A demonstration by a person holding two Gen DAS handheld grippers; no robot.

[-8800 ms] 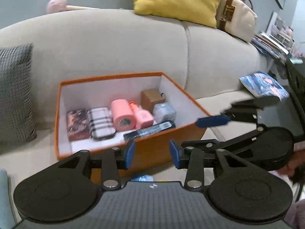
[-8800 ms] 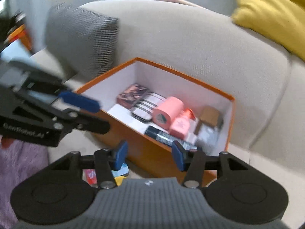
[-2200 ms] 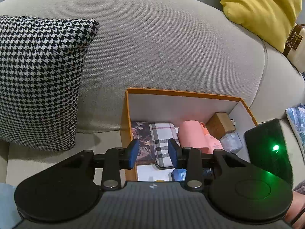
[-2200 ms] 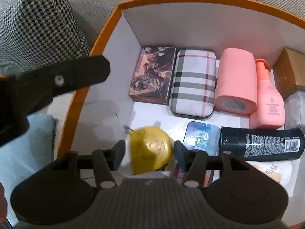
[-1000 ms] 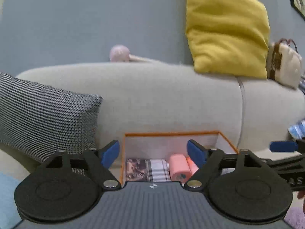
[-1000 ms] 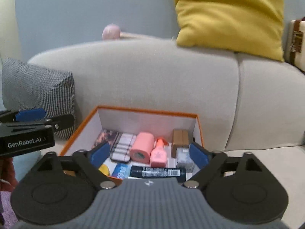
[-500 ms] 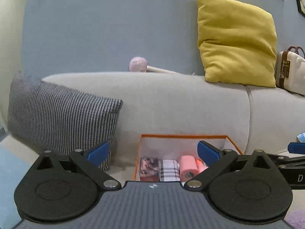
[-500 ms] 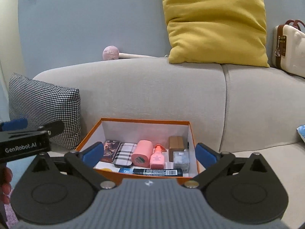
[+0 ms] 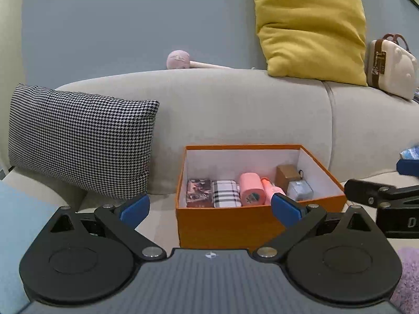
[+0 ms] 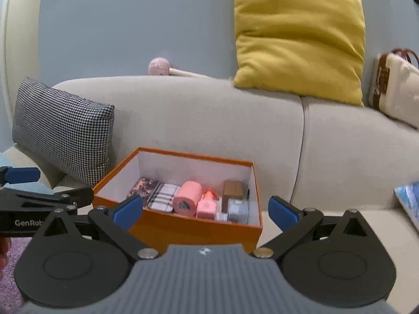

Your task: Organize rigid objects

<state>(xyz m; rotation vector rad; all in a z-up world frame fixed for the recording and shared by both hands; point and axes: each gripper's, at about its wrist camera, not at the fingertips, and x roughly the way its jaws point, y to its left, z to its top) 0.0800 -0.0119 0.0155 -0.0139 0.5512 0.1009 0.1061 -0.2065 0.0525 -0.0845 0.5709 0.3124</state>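
Observation:
An orange box with a white inside stands on the sofa seat; it also shows in the right wrist view. Inside lie a picture card box, a plaid case, a pink roll, a pink bottle, a brown box and a clear box. My left gripper is open wide and empty, held back in front of the box. My right gripper is open wide and empty, also in front of the box. Each gripper shows at the edge of the other's view.
A houndstooth cushion leans left of the box. A yellow cushion, a pink-headed mallet and a cream handbag sit on the sofa back. A blue magazine lies on the right seat. A purple rug is below.
Both grippers have drawn back from the box and opened wide. The yellow round item that was between the right fingers 2.2 s ago is no longer there.

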